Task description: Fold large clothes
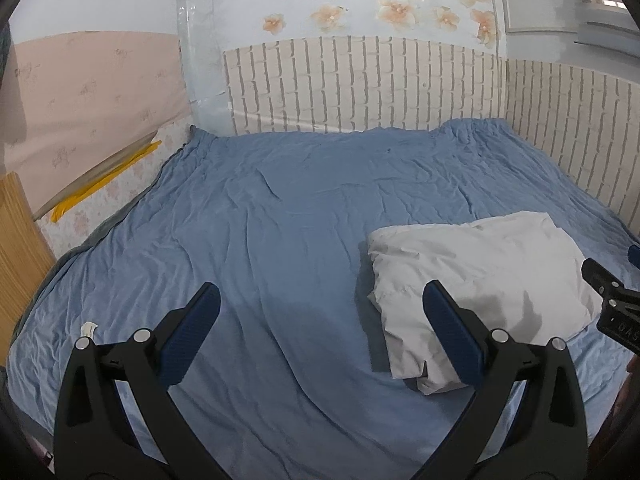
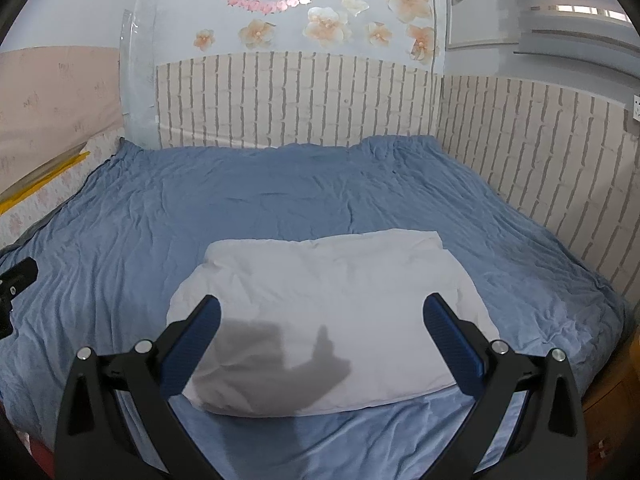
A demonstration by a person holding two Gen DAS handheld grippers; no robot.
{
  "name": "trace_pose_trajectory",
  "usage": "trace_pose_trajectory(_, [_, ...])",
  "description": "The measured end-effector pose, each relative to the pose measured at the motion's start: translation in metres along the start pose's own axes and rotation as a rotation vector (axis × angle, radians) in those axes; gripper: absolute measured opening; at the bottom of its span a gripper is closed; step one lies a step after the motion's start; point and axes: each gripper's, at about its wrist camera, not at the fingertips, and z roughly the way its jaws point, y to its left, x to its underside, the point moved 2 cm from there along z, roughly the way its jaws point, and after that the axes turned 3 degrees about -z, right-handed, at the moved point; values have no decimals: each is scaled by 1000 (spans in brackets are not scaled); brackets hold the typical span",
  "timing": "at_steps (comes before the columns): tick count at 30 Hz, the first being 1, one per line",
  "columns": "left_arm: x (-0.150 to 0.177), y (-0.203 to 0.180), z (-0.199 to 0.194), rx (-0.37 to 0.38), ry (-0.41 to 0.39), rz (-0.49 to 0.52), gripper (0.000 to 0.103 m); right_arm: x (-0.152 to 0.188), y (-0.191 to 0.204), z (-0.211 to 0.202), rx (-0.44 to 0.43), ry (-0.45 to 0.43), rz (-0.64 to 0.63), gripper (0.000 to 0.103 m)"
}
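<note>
My left tool [image 1: 320,308] and right tool [image 2: 322,316] hang spread wide, gripping nothing. The white garment [image 2: 328,312] lies folded at the right tool's 12 o'clock on the bed [image 2: 280,208], so I judge folding finished.

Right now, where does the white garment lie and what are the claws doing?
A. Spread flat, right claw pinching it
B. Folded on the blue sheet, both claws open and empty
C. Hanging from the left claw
B: the white garment lies folded on the blue sheet; the left claw and right claw gape wide, holding nothing.

text: "0AS", partly cut off | on: right gripper [image 1: 618,312] body, seen from the left wrist view
</note>
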Motion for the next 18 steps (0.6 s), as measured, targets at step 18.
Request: trace_pose_trajectory(18, [3,-2,1,-2,18,-2,100,2,-3,3,5,4,-3,101])
